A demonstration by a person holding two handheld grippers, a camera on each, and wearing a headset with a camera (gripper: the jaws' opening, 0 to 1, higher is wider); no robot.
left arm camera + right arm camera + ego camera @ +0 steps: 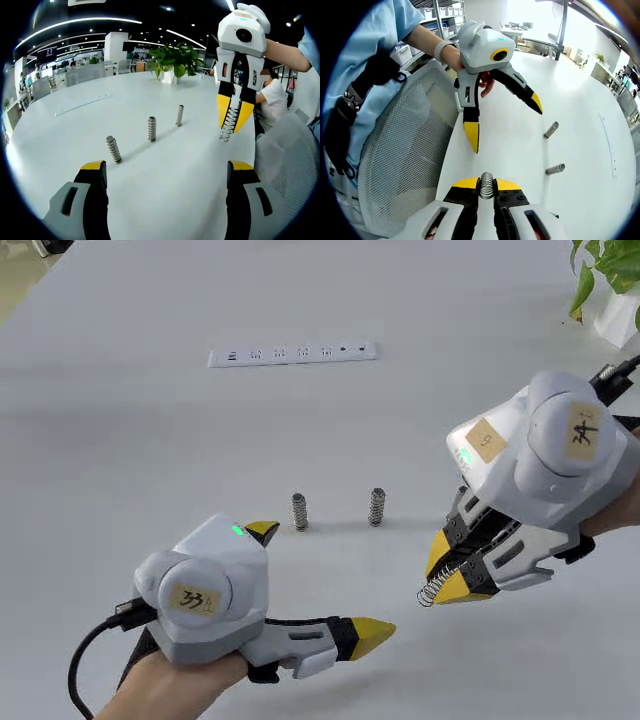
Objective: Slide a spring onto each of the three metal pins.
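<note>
Right gripper (447, 573) jaws clamped on spring (432, 590), above worktop (150, 440). Left gripper (320, 580) jaws wide apart, empty. First sprung pin (299, 511), second sprung pin (377, 506) upright; bare pin (179, 115) alongside.

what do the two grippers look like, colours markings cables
Both the left gripper and right gripper have white-grey housings, black jaws with yellow tips, a green light and a black cable. Tan stickers carry handwritten numbers: 33 on the left, 34 and 9 on the right. The person wears a light blue short sleeve.
</note>
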